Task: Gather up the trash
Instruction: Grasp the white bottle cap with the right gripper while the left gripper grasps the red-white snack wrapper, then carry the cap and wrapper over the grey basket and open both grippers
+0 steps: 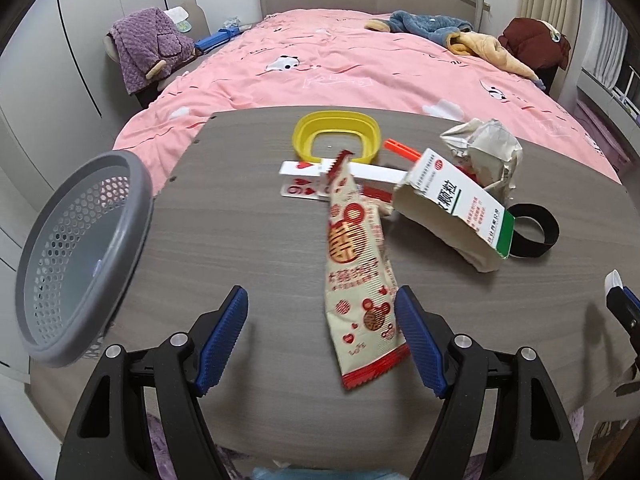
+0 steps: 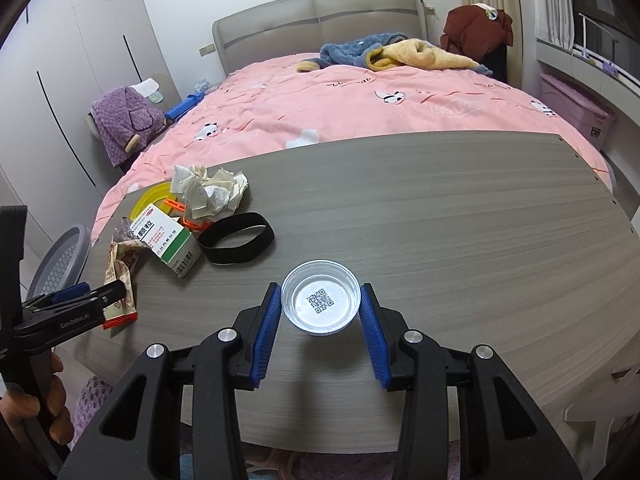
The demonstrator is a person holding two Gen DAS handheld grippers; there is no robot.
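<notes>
My right gripper (image 2: 321, 294) is shut on a small clear plastic cup (image 2: 320, 304) with a QR code on its bottom, both blue pads pressing its sides just above the table. My left gripper (image 1: 322, 300) stands open over the table. A red and cream snack wrapper (image 1: 360, 280) lies between its fingers, close to the right pad (image 1: 416, 332) with no squeeze on it. In the right wrist view the left gripper (image 2: 94, 290) sits at the wrapper (image 2: 120, 276). A grey mesh basket (image 1: 80, 256) hangs off the table's left edge.
Farther back on the grey wooden table (image 2: 440, 220) lie a torn medicine box (image 1: 452, 208), crumpled paper (image 1: 484, 148), a yellow ring lid (image 1: 336, 132), a black band (image 1: 532, 232), playing cards (image 1: 300, 180) and an orange clip (image 1: 400, 150). A pink bed (image 1: 360, 68) is behind.
</notes>
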